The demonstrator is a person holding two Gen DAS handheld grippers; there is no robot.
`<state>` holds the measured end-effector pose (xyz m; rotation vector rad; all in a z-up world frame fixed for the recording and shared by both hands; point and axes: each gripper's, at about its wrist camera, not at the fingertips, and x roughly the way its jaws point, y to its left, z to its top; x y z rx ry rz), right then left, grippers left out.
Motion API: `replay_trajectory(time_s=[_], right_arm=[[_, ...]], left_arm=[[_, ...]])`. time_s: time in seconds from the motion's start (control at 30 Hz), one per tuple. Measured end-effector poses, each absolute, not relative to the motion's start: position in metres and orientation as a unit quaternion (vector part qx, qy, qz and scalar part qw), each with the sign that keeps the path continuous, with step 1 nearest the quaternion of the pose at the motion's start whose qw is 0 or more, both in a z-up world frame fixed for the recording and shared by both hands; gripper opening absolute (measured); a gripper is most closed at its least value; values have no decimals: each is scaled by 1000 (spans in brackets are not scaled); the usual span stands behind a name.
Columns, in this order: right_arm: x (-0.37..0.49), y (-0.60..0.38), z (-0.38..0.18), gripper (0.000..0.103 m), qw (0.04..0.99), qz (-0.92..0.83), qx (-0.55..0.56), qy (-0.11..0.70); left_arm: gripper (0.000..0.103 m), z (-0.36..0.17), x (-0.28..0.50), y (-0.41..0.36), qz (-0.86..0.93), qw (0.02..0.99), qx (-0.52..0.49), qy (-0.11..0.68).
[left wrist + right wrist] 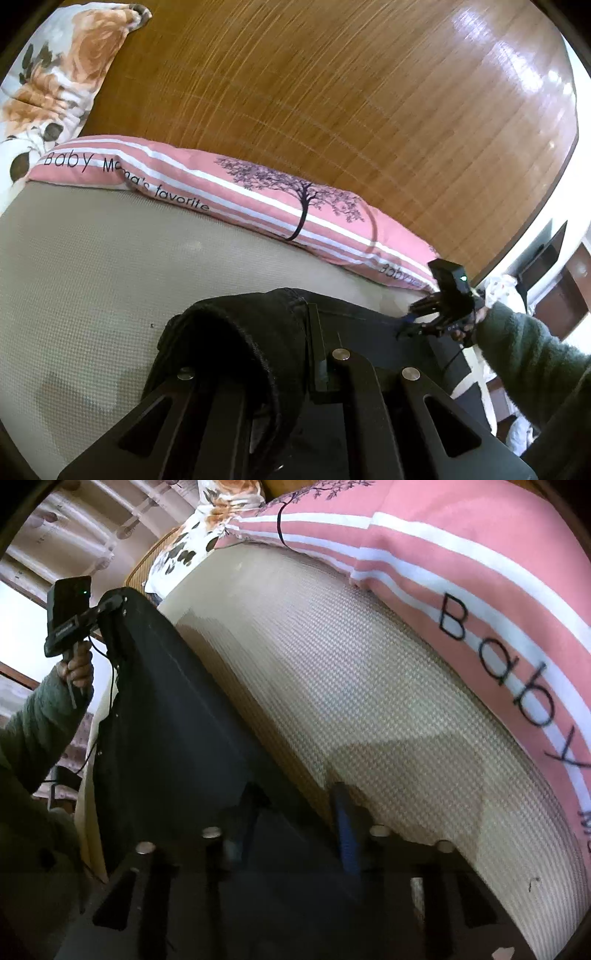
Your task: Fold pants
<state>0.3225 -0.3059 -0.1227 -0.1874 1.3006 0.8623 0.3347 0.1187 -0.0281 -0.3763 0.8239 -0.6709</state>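
Black pants (258, 332) hang stretched between my two grippers above a beige mesh mattress (92, 277). My left gripper (314, 354) is shut on one end of the waistband, with cloth bunched over its left finger. In the right wrist view the pants (166, 720) run as a taut dark sheet from my right gripper (295, 812) up to the left gripper (110, 603). My right gripper also shows in the left wrist view (410, 321), pinching the far end of the pants. Its blue finger pad (345, 834) stands apart from the other finger, so its closure is unclear.
A pink striped pillow (277, 206) printed "Baby" lies along the mattress's far edge, also close in the right wrist view (461, 572). A floral pillow (55, 81) sits at the far left. A wooden headboard (351, 92) rises behind. The person's green sleeve (535, 362) is at right.
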Motion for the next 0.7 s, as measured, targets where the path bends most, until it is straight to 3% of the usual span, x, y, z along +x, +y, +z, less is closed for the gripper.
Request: replay_trajectory(time_s=[0.1,0.37,0.7], right_arm=[[314,-308,-120,15,723,358,-96,582],[255,-290,-95,11,829,185,-164,501],[142,-278,-35,8,885,73,-141,438]], left_arm=[[6,-32,340,114,-302,852,-164,396],[6,-45,333,66,-201,902,28,380],[6,1,266,91,-246,914,13,323]])
